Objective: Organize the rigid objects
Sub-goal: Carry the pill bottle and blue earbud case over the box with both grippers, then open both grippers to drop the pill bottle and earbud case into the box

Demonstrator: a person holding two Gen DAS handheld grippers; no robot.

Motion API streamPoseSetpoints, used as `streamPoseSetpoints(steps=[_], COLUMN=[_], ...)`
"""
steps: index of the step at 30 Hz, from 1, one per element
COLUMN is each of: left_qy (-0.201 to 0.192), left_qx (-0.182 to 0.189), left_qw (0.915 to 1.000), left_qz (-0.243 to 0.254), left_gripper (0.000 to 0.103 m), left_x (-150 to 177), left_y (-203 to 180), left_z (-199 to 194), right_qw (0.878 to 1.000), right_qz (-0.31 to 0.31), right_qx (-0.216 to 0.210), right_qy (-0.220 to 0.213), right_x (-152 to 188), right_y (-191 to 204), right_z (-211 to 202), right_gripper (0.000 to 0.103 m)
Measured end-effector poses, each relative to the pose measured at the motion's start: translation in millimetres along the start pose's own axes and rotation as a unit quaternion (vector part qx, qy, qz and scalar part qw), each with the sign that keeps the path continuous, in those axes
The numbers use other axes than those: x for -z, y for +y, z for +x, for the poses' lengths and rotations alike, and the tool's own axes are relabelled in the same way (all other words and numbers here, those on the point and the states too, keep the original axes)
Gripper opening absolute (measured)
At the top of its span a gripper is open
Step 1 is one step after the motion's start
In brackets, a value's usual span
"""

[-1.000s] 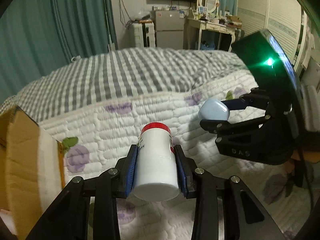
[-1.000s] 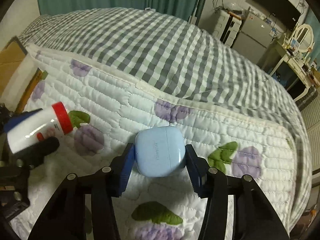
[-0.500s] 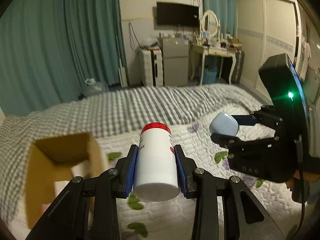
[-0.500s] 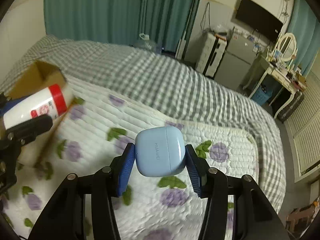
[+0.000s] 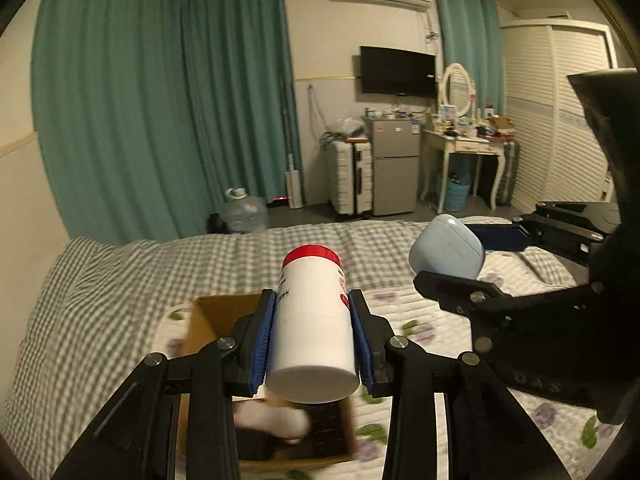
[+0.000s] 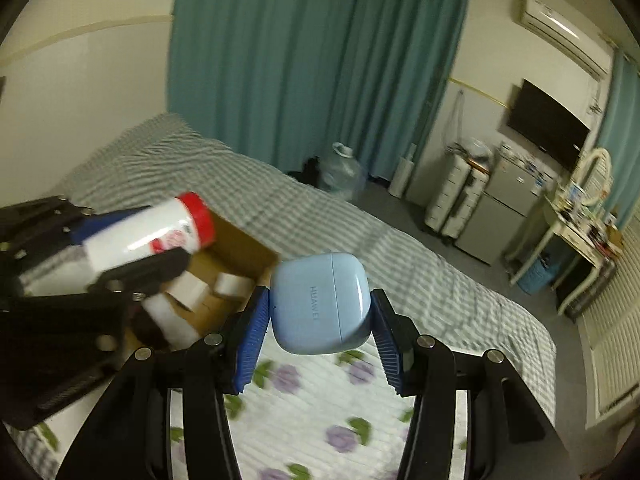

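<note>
The left gripper (image 5: 312, 340) had its jaws clamped on a white bottle (image 5: 314, 320), the ribbed blue pads pressing its smooth cylindrical sides while the flat base faced the camera and the red cap (image 5: 311, 255) pointed away. Held side-on like that, the rigid plastic body probably could not roll or slip out. The right gripper (image 6: 318, 330) had its jaws closed on a pale blue earbud case (image 6: 320, 302), a rounded, glossy pebble of hard plastic with a seam across it, pinched across its wider faces, likely because the curved edges offered no flat hold.

Both things hung in the air above the bed (image 5: 100, 300), the bottle over an open cardboard box (image 5: 208, 320) and the case just to its right. The box sat on the quilted, flower-printed cover (image 6: 320, 400) toward the bed's left side, flaps up, with pale rolls or tubes and something dark already inside, though blur hid what they were. It looked like the intended container, so both pieces were probably being carried there. Beyond the quilt lay a soft grey checked blanket (image 6: 320, 224), reaching to the bed's far edge.
</note>
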State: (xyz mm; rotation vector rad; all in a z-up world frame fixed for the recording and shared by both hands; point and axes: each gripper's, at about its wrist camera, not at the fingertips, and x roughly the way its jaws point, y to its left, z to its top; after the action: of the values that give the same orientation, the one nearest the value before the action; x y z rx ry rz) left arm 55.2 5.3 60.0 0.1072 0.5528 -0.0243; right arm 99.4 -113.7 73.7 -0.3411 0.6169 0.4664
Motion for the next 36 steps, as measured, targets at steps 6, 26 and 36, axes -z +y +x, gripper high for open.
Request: streamPoseSetpoints(steps=[6,26,36], left_qy=[0.028,0.126,0.135], left_qx=[-0.030,-0.025,-0.020], left_qw=[0.9990,0.9917,0.9906], left_qz=[-0.019,0.005,-0.002], left_gripper=[0.037,0.037,0.038], left_x=[21,72,71], left_y=[47,88,92], left_z=[24,142,150], right_qw=[0.999,0.993,0.992], right_qz=[-0.014,-0.035,-0.072], right_qx=[-0.038,-0.059,-0.058], right_qy=[0.010,0.100,0.081], right_x=[-16,15,16], right_y=[52,89,100], right_z=[31,209,213], right_gripper=[0.050,0.050,0.052])
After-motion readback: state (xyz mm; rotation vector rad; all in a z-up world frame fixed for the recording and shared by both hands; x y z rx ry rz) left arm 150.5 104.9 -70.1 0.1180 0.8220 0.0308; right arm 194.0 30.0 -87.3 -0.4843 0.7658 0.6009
